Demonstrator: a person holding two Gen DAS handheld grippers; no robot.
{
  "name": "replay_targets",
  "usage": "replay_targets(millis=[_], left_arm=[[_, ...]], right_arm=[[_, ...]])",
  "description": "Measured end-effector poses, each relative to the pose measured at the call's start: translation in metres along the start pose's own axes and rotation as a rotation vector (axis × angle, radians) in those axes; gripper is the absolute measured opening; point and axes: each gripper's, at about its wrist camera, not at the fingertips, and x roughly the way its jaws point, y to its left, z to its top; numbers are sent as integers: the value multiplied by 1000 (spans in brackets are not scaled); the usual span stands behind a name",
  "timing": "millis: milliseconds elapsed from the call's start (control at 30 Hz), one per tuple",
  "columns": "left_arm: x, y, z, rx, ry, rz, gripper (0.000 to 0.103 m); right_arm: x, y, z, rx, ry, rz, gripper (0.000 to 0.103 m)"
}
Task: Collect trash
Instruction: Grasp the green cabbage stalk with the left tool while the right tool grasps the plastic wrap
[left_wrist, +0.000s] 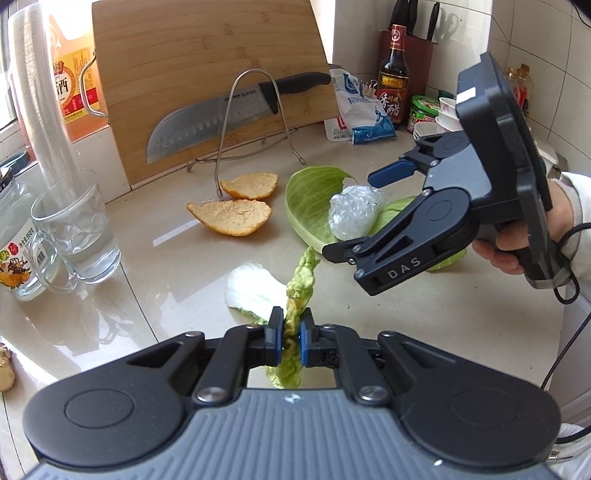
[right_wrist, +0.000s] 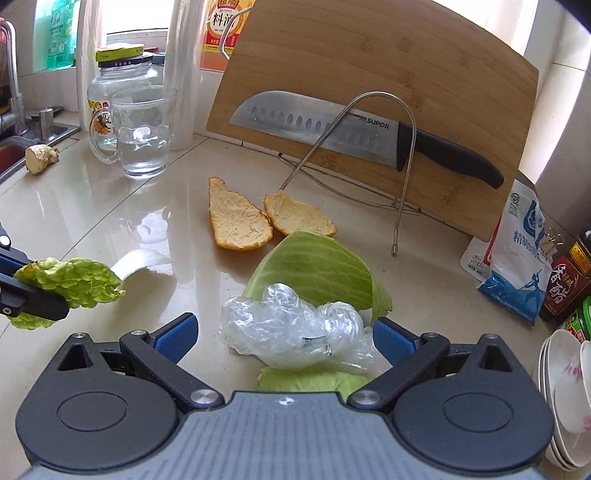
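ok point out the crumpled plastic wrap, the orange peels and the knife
crumpled plastic wrap (right_wrist: 291, 325), right wrist view, middle of the wad
orange peels (right_wrist: 236, 221), right wrist view, pith side of the left peel
knife (right_wrist: 314, 125), right wrist view, flat of the blade
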Motion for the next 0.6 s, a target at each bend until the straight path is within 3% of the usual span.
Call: replay_targets(millis=[233,600], left_arm=[[3,1,4,19,4,-13,7],[-14,-2,13,50,-12,-41,6]], right_arm=[[1,-8,-1,12,14,-25,72],[-50,-8,-4,65,-60,23,69]])
